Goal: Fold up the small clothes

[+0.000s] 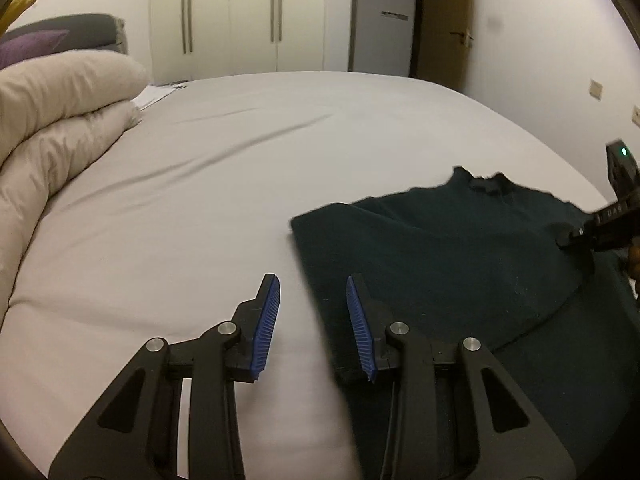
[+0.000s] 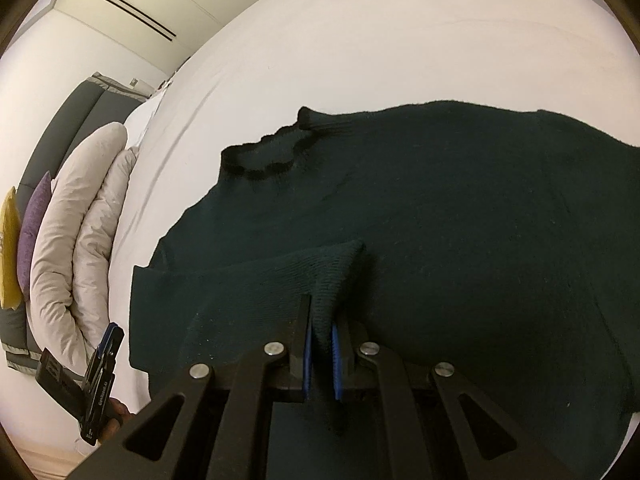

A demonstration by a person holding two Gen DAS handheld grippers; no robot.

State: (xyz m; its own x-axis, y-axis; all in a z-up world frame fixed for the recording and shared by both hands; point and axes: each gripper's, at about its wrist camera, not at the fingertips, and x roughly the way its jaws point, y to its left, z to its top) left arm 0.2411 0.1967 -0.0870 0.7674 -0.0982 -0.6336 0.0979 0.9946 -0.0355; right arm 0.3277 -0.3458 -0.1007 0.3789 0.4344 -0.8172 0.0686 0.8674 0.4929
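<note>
A dark green knit sweater lies flat on the white bed sheet, collar toward the far side. My left gripper is open and empty, hovering over the sweater's left edge. My right gripper is shut on the cuff of a sleeve that is folded across the sweater's body. The collar shows in the right wrist view. The right gripper also shows at the right edge of the left wrist view, and the left gripper shows at the lower left of the right wrist view.
A rolled beige duvet lies along the left side of the bed, with purple and yellow cushions and a grey headboard behind it. White wardrobes and a door stand beyond the bed.
</note>
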